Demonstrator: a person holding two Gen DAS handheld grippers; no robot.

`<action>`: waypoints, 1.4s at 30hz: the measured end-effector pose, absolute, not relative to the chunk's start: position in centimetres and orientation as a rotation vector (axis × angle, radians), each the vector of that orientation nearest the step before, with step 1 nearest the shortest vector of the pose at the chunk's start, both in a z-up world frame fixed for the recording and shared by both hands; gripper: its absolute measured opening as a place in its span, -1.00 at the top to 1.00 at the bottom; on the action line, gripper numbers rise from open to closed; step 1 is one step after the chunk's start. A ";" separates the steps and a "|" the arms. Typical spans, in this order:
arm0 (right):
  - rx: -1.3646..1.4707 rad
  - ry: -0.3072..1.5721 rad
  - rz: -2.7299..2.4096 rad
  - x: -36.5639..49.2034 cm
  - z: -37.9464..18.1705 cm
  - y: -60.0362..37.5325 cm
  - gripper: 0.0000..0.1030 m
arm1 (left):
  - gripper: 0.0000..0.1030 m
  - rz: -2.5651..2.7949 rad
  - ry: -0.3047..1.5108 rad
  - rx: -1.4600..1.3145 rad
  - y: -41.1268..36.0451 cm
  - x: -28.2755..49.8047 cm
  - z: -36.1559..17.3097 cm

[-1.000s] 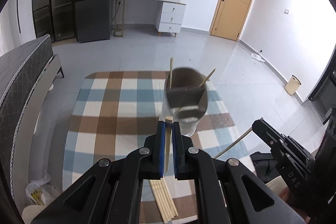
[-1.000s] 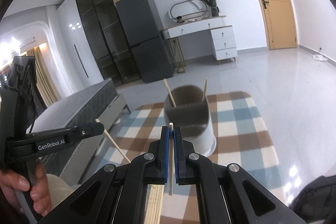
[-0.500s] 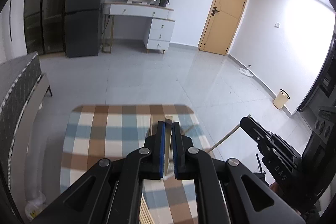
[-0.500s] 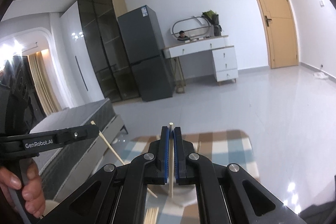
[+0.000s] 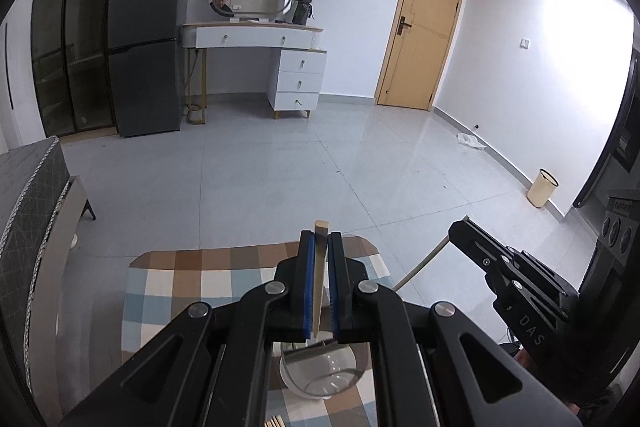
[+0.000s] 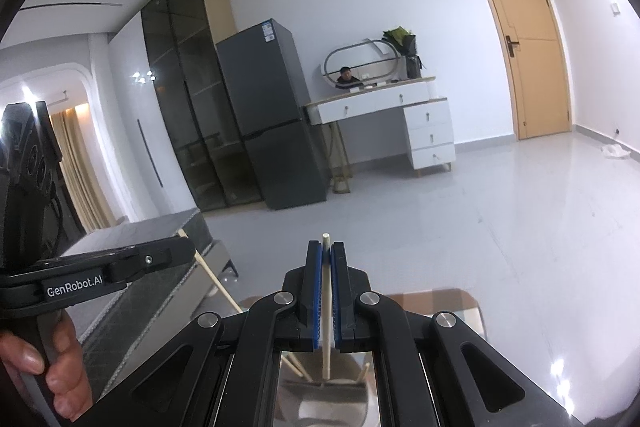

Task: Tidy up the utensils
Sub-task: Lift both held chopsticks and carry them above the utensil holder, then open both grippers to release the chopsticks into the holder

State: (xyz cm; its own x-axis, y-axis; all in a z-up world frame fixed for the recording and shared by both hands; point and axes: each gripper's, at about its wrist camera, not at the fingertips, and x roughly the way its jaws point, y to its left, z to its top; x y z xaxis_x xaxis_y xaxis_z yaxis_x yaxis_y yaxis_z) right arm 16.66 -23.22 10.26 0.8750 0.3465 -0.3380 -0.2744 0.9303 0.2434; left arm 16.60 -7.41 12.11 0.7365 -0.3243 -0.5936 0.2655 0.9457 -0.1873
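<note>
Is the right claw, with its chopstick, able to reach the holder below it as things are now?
Probably yes. The right claw is shut on a chopstick whose lower end hangs just above the holder. Nothing lies between them, though two sticks already lean inside it.

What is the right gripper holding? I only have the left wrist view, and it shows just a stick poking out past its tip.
Observer: The right gripper is shut on a pale chopstick, held upright between the pads.
Operator: Anything in the utensil holder? My own gripper blocks it.
Observer: In the right wrist view, at least one chopstick leans on the right rim of the utensil holder, straight below the held one.
</note>
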 end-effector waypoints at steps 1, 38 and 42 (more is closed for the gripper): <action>0.190 0.392 0.323 17.0 10.0 -23.3 0.93 | 0.97 -0.321 0.674 -0.090 -7.4 17.0 11.6; 0.264 0.536 0.271 12.2 5.8 -25.0 0.24 | 0.08 -0.199 0.753 -0.077 -5.4 12.1 10.6; 0.255 0.516 0.279 10.0 6.4 -24.3 0.16 | -0.12 -0.164 0.735 -0.095 -4.4 10.4 10.4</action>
State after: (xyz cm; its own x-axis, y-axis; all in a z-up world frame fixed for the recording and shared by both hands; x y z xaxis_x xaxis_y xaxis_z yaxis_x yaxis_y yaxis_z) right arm 10.02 -24.33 6.38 0.8340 0.3237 -0.4468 -0.1967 0.9310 0.3074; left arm 10.39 -4.37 10.45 0.7297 -0.1821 -0.6591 0.1157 0.9829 -0.1436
